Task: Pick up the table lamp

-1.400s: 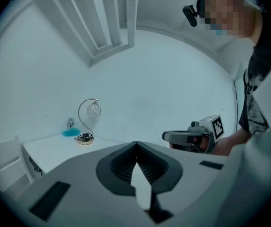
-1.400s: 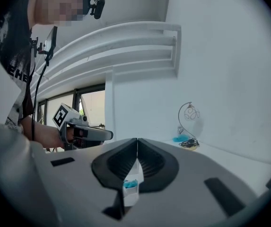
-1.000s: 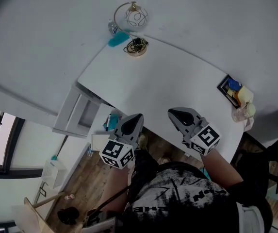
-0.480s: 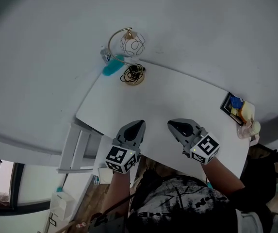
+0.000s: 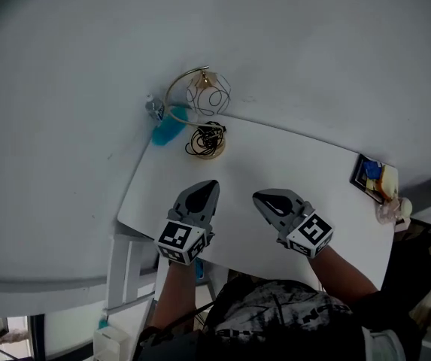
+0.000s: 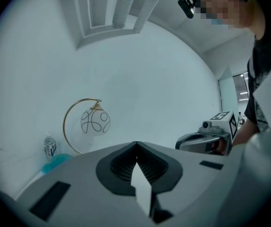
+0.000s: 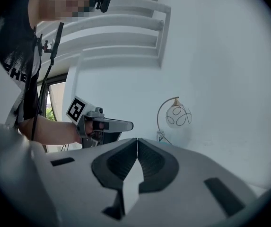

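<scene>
The table lamp (image 5: 203, 100) stands at the far left corner of the white table (image 5: 290, 164): a gold arched arm, a clear globe shade with wire loops, and a round base with a coiled black cord (image 5: 204, 140). It also shows in the left gripper view, lamp (image 6: 93, 121), and in the right gripper view, lamp (image 7: 175, 116). My left gripper (image 5: 207, 186) is shut and empty over the table's near side, well short of the lamp. My right gripper (image 5: 259, 198) is beside it, also shut and empty.
A small water bottle (image 5: 153, 109) and a blue object (image 5: 167, 126) sit left of the lamp against the white wall. A dark tray with small coloured items (image 5: 371, 176) lies at the table's right end. A white shelf frame (image 5: 125, 269) stands below the table's left edge.
Both grippers have moved forward from beyond the near table edge to over the table, closer to the lamp. Jaws stayed shut.
</scene>
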Demonstrator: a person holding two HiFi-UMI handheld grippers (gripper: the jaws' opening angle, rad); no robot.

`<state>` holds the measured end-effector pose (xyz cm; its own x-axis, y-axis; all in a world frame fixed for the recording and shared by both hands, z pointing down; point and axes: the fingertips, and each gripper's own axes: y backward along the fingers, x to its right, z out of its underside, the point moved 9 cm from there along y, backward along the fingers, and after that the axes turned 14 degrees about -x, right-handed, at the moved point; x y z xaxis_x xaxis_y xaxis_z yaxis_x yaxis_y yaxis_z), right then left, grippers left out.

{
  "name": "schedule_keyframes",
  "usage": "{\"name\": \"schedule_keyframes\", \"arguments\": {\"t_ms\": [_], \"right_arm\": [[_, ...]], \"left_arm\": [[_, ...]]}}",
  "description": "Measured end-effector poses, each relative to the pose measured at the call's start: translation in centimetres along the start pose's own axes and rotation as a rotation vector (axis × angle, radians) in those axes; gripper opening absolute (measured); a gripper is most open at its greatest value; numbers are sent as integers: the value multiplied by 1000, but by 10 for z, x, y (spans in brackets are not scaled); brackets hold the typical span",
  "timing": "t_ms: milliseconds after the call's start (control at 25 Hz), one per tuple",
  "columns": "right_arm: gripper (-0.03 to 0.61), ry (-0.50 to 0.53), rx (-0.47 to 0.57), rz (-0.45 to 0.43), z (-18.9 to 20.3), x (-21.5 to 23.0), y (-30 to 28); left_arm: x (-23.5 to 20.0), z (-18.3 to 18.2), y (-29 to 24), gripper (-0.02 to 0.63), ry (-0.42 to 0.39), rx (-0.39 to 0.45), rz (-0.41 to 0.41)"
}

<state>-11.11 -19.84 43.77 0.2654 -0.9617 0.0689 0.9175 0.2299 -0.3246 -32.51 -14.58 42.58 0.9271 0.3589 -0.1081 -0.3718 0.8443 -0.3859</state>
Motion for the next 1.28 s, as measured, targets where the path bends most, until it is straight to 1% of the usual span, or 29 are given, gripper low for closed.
{"name": "schedule_keyframes", "arguments": {"t_ms": [160,280,440,520,640,800,840,920,960,1040,1120,1200,1280], "right_arm": [[18,-15,1,40,-4,19,-34],[18,-21,7,59,-10,35,-60],[18,-17,12,84,-14,56,-93],[18,-22,8,86,-14,67,-111],[20,-21,-5,85,-13,86,-137],[22,-30,-14,118,-8,108,-167],[35,-36,-16,126,-7,114,-174],[84,-51,-25,141,-3,124,-186],[98,-58,-35,150,0,129,-192],[118,-65,-56,166,6,138,-204],[133,-60,-81,177,11,145,-216],[151,-52,-106,187,17,153,-228],[161,-47,-121,202,21,160,-238]], "left_arm": [[-42,-10,-15,5,-27,-4,24],[-72,-18,-28,5,-52,-3,27],[-109,-36,-46,5,-108,-2,19],[-128,-48,-54,5,-144,-7,-7],[-154,-72,-65,5,-223,-15,-81],[-181,-104,-72,6,-334,2,-172],[-186,-112,-72,6,-361,9,-192],[-193,-129,-72,11,-416,13,-233],[-195,-136,-72,18,-445,13,-252],[-198,-150,-73,64,-496,17,-285],[-201,-162,-74,89,-547,-2,-319],[-202,-169,-77,107,-580,-16,-326],[-202,-172,-81,120,-606,-16,-316]]}}
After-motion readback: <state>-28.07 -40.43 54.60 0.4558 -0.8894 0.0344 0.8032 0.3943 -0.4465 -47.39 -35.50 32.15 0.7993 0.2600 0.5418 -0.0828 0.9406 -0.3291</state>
